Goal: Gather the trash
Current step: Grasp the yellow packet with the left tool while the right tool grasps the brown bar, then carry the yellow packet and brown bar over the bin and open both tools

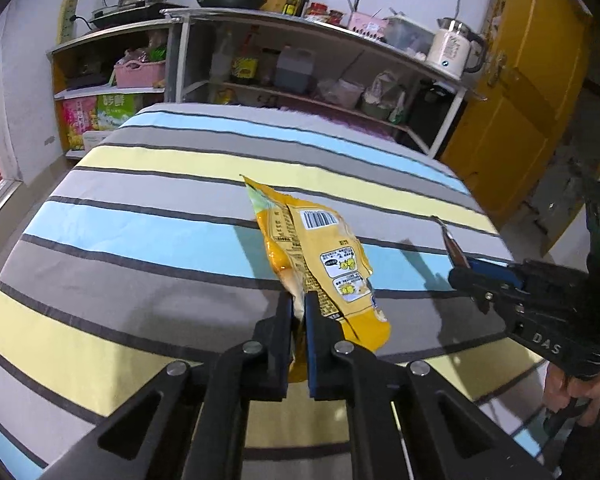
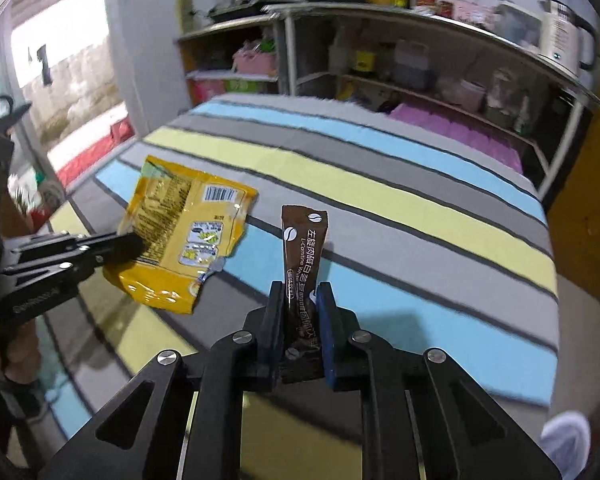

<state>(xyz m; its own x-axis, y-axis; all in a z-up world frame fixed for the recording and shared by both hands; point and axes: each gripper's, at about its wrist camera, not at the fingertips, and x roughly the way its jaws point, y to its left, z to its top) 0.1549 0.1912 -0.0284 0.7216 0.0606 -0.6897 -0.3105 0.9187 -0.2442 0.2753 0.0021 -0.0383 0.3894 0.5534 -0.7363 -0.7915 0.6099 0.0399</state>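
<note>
Yellow crinkled plastic snack bag (image 1: 320, 260) pinched in the left gripper (image 1: 299, 304); brown coffee stick sachet (image 2: 302, 264) clamped in the right gripper (image 2: 300, 300).
Both pieces held up above the striped bed cover (image 1: 140, 240), bag standing forward of its gripper, sachet upright. Judgement: keep both grips firm and carry them apart so they don't snag. No bin in view. Metal shelf rack (image 1: 340, 64) beyond the bed, yellow door (image 1: 520, 100) to its right.

Each camera sits just behind its own fingers and looks forward, close over the striped cloth (image 1: 148, 248) toward the shelves (image 1: 300, 32). Both views share the cloth, the shelves and the yellow bag (image 1: 320, 256). Each view also shows the other gripper off to one side.
</note>
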